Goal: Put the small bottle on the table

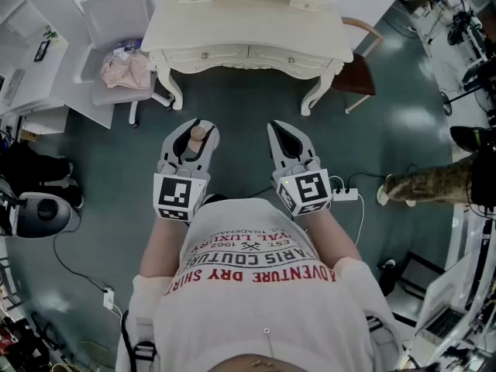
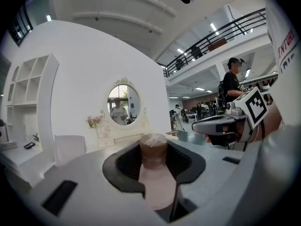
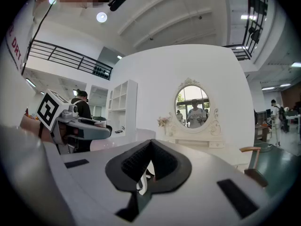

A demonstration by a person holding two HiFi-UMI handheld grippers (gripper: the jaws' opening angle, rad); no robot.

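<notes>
Two grippers are hovering before the front edge of the table (image 1: 248, 29); we are clamping the small bottle (image 2: 153, 173) in the left gripper (image 1: 198, 125), the right gripper (image 1: 283, 125) closed, empty.

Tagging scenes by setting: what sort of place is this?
Probably a mock bedroom set inside a large lab hall, not a home: a white dressing table with an oval mirror, but a railed mezzanine overhead and a bystander beyond.
</notes>
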